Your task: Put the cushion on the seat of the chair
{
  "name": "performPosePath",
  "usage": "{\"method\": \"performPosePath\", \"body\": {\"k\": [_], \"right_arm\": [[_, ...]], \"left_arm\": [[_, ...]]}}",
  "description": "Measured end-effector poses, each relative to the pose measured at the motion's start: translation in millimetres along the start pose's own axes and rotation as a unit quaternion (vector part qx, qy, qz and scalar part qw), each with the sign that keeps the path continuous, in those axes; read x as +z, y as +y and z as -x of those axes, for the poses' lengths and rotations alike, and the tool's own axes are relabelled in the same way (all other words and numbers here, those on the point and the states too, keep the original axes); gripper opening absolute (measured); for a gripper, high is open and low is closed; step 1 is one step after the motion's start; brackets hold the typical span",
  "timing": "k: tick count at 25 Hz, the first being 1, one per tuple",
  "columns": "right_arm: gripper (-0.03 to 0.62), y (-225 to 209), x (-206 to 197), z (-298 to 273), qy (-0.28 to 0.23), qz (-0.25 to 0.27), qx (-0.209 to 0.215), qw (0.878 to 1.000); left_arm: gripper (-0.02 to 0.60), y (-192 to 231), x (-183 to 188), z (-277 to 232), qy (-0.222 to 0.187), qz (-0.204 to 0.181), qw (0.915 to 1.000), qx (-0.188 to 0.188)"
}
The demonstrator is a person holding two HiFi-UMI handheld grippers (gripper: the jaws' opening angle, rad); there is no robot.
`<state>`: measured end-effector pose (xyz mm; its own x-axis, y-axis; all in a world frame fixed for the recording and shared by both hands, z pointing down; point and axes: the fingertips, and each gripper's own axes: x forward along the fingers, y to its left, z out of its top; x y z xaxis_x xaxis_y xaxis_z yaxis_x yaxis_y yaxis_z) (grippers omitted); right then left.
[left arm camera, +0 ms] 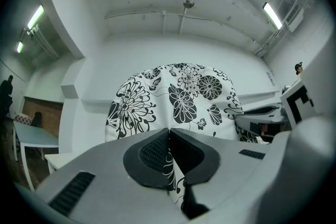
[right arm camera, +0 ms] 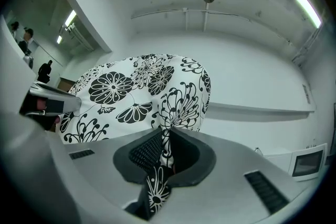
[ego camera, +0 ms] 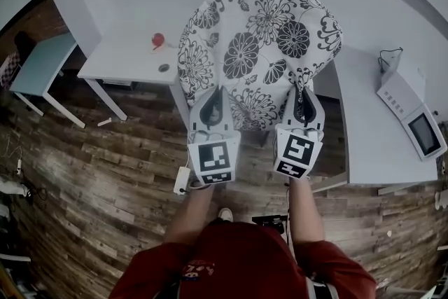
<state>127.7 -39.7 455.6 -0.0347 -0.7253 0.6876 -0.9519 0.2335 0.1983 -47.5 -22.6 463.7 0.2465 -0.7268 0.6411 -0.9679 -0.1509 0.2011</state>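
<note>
1. The cushion [ego camera: 259,38], white with black flowers, hung in the air in front of the person, over the gap between two white benches [ego camera: 133,56]. It touched neither.
2. The left gripper [left arm camera: 169,136] was closed: its fingers [left arm camera: 149,155] pinched a fold of the printed cover at the cushion's near edge.
3. The right gripper [right arm camera: 165,136] did the same further along that edge, its fingers [right arm camera: 144,155] clamped on cloth, a flap trailing below them.
4. The chair could not be made out; the cushion hid whatever stood under it.
5. Handling, as judged: plump, soft and light, no stiffness; the body would likely sag and swing from the pinched edge.
6. The thin cover might creep out of a narrow pinch. Two holds set well apart along one edge looked right for laying it flat.
</note>
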Motion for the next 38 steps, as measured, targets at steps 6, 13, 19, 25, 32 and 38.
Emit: {"method": "performPosePath", "body": {"k": [6, 13, 19, 25, 32, 38], "right_arm": [[0.051, 1.8, -1.7, -0.1, -0.003, 0.003, -0.009, 1.000], [0.051, 1.7, -0.4, 0.3, -0.014, 0.008, -0.017, 1.000], [0.051, 1.8, -1.9, -2.1, -0.021, 0.007, -0.022, 1.000], [0.051, 1.7, -3.2, -3.7, -0.036, 0.004, -0.025, 0.999], [0.051, 2.6, -3.1, -4.1, -0.049, 0.010, -0.032, 0.998], [0.051, 2.8, -1.8, -3.1, -0.052, 0.018, -0.035, 0.998]], "left_arm": [[0.029, 2.0, -0.6, -1.3, -0.007, 0.000, 0.9999, -0.007], [0.029, 2.5, -1.3, -2.8, -0.020, 0.003, 0.9997, -0.010], [0.029, 2.8, -2.2, -4.1, -0.029, 0.004, 0.9995, -0.014], [0.029, 2.3, -2.0, -3.6, -0.042, -0.003, 0.9990, -0.013], [0.029, 3.6, -3.3, -5.6, -0.058, 0.000, 0.9982, -0.016], [0.029, 4.7, -4.4, -7.5, -0.064, 0.008, 0.9977, -0.018]]}}
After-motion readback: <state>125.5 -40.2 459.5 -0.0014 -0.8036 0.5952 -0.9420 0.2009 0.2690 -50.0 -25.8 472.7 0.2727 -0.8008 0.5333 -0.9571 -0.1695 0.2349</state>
